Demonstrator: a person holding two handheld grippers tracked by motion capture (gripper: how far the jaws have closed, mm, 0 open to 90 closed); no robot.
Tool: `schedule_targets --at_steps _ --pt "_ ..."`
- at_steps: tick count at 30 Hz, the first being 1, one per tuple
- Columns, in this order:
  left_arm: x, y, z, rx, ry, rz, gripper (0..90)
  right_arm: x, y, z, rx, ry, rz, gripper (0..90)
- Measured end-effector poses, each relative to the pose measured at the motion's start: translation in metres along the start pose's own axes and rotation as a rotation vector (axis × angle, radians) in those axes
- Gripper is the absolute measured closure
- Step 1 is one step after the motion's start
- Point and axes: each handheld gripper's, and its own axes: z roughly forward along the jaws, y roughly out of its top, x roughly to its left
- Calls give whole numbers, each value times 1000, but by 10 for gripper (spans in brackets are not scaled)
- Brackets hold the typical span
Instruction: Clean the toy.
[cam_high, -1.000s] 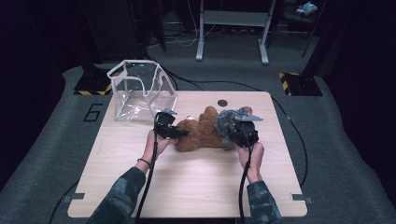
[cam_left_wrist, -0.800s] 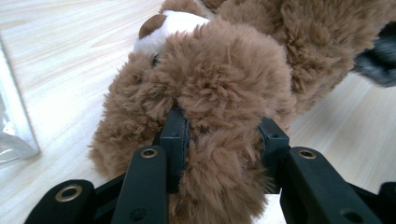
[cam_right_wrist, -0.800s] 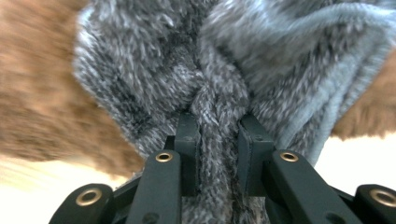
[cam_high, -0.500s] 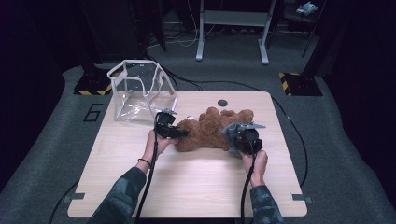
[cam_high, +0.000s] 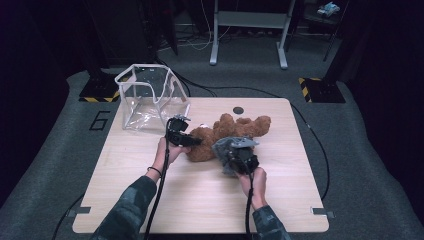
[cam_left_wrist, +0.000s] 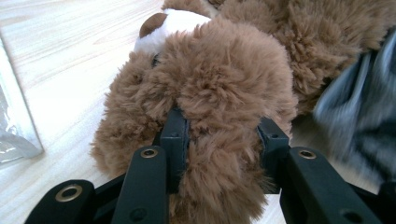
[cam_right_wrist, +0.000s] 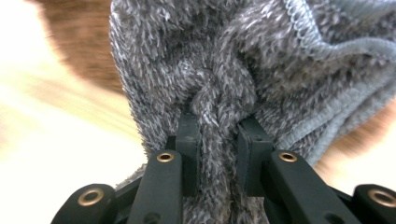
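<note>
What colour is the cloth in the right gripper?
Grey; the cloth shows best in the right gripper view.

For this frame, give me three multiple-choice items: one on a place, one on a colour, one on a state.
1. Where does the clear bag stand?
A. far left corner of the table
B. near right corner
C. on the floor

2. What colour is the cloth in the right gripper?
A. red
B. grey
C. yellow

3. What is the left gripper doing?
A. hanging open above the table
B. shut on the teddy bear
C. holding the bag

Answers: 1 A, the high view shows it at the far left corner. 2 B, grey pile sits between the jaws. 3 B, brown fur is squeezed between its jaws.
</note>
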Motion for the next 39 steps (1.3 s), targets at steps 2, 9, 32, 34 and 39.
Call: schedule_targets --at_steps 2,9,32,34,39 --pt "-1 -3 0 0 1 12 637 16 7 6 -5 58 -29 739" --pt "-1 0 1 5 4 -4 641 76 27 38 14 98 -176 738" --pt "3 -9 2 -15 -39 -7 646 -54 -7 -26 -23 -138 66 742" --pt "6 -7 2 -4 -52 1 646 -69 -6 -27 -27 -142 98 741" --pt "5 -12 3 -10 -62 10 648 -77 11 -26 -74 -96 131 741"
